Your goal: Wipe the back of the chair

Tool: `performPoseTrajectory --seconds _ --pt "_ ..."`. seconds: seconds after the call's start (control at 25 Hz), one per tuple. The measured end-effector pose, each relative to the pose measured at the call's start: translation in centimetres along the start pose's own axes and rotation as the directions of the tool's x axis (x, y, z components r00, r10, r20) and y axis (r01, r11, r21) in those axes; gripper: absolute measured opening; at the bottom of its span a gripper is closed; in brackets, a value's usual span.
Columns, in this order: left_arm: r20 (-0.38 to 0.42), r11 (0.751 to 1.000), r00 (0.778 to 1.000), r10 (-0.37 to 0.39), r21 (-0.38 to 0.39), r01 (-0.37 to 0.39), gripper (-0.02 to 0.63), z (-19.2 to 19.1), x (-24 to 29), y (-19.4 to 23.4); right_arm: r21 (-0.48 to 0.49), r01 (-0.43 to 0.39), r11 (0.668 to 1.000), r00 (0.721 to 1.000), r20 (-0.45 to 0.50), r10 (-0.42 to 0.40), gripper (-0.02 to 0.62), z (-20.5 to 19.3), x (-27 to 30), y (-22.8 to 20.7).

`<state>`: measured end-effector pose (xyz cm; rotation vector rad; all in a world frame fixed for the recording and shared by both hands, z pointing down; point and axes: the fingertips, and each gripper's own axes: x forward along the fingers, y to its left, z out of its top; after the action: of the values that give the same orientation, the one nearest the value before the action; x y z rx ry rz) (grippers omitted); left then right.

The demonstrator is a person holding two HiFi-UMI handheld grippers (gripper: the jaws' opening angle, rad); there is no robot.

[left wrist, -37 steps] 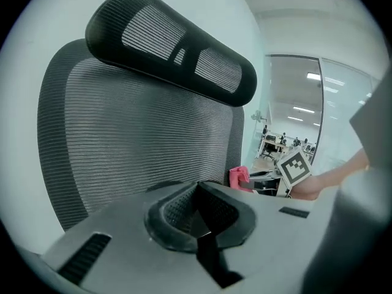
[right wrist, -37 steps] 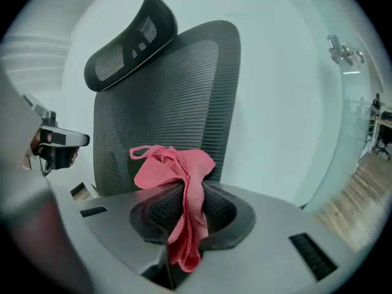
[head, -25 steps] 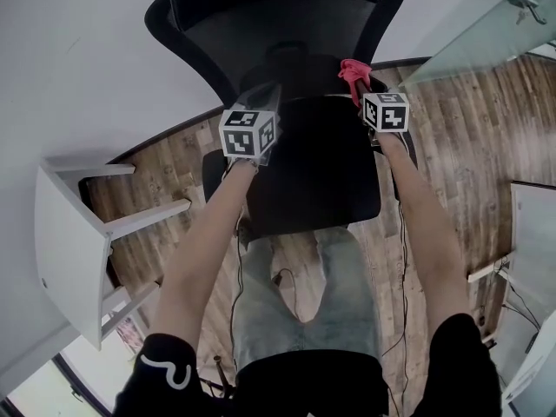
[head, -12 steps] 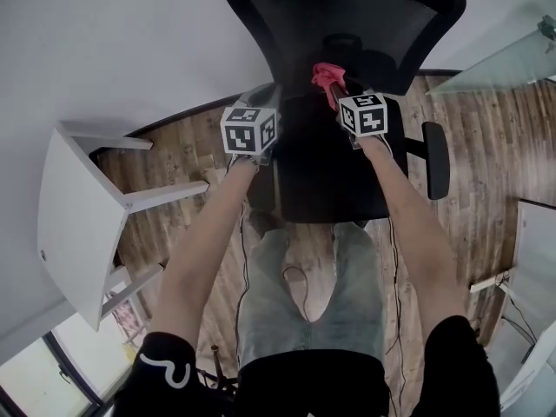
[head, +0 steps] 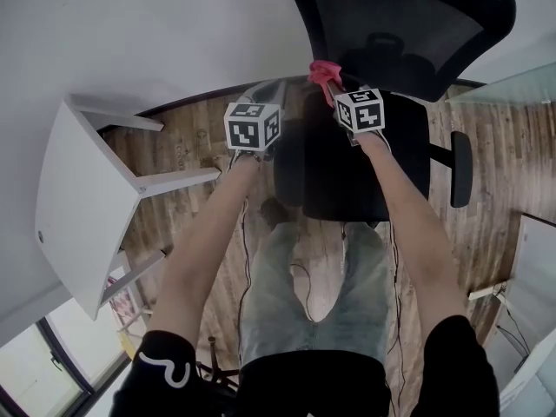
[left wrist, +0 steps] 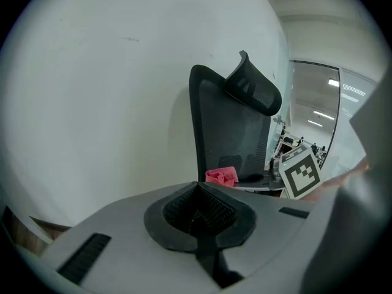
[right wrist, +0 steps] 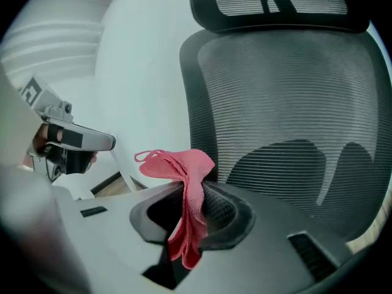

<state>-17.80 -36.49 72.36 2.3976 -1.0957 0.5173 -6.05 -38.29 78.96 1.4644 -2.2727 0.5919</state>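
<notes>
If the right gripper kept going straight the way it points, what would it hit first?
Likely the chair's mesh backrest, dead ahead of the right gripper; the pink cloth in its jaws would touch first. Depth unclear.

Pink cloth [right wrist: 191, 195]; black mesh chair [right wrist: 288, 90]; white wall [head: 130, 33].
</notes>
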Motion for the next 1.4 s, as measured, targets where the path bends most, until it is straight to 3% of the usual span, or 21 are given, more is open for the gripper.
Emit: performPoseTrajectory --seconds 0.24,0.48,1.16,1.4 --pt "-0.014 1.0 1.0 -0.005 0.0 0.005 0.021 -0.6 0.1 0.3 -0.005 0.013 1.0 1.0 -0.028 -0.013 0.086 -0.7 1.1 -0.5" --pt "-0.004 1.0 1.0 -0.005 0.006 0.005 0.021 0.3 1.5 -1.2 0.025 0.079 0.997 0.996 -0.039 -0.078 0.086 -1.5 -0.5 -5.7" --pt "-0.008 0.998 0.999 -0.042 0.043 0.043 0.021 2.1 9.2 -16.3 0.175 0.297 0.939 0.955 -0.071 -0.289 0.086 -5.7 -13.5 -26.8" --pt "0.0 0.999 1.0 -0.022 0.03 0.022 0.021 3.0 10.7 -20.5 0.246 0.298 0.922 0.955 -0.064 -0.291 0.086 -6.3 -16.7 -30.8"
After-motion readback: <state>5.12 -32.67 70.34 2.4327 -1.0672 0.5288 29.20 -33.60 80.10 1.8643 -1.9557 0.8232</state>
